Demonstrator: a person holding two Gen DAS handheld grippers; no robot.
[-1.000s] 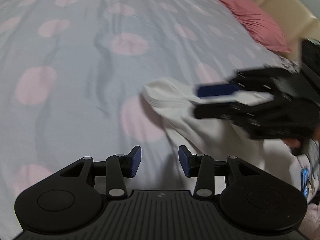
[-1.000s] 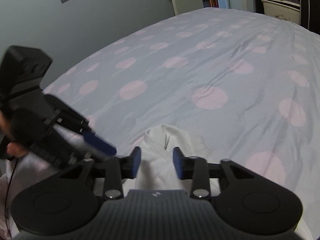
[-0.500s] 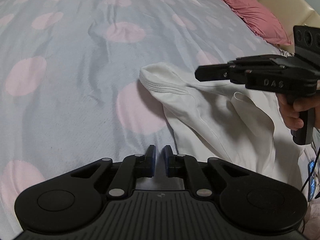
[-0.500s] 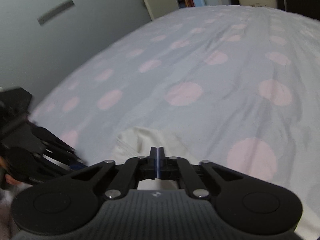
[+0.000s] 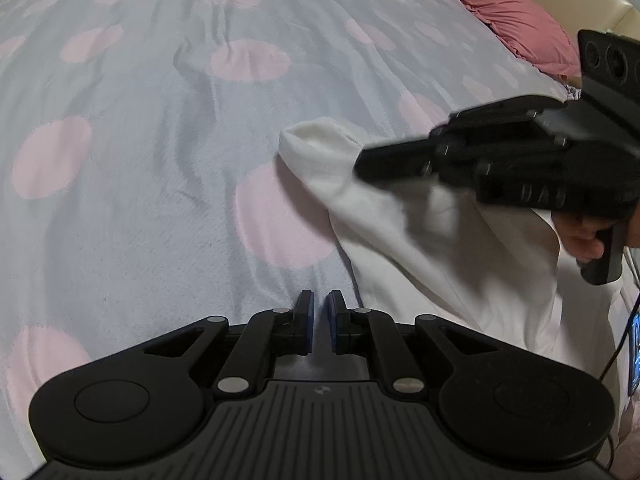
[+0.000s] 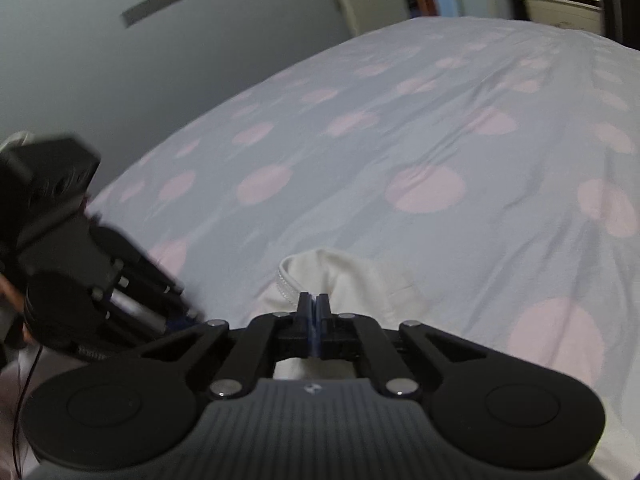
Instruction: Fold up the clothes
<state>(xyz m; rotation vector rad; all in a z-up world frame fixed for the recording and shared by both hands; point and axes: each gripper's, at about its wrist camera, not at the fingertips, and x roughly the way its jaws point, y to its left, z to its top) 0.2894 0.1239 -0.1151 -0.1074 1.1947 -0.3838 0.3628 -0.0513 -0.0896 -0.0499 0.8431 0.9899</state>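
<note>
Left wrist view: your left hand-held gripper (image 5: 319, 308) has pinched nearly shut since a second ago, just a sliver of gap, nothing in it. The right hand-held gripper (image 6: 313, 305) is clenched now, so the fold's starting. Whether it's caught the shirt (image 5: 460, 264) on the bed (image 5: 140, 160) is hidden.

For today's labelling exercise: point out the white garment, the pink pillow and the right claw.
white garment (image 5: 460, 264), left wrist view, flat middle of the cloth
pink pillow (image 5: 512, 16), left wrist view, its top face
right claw (image 6: 313, 308), right wrist view, between its fingertips
</note>
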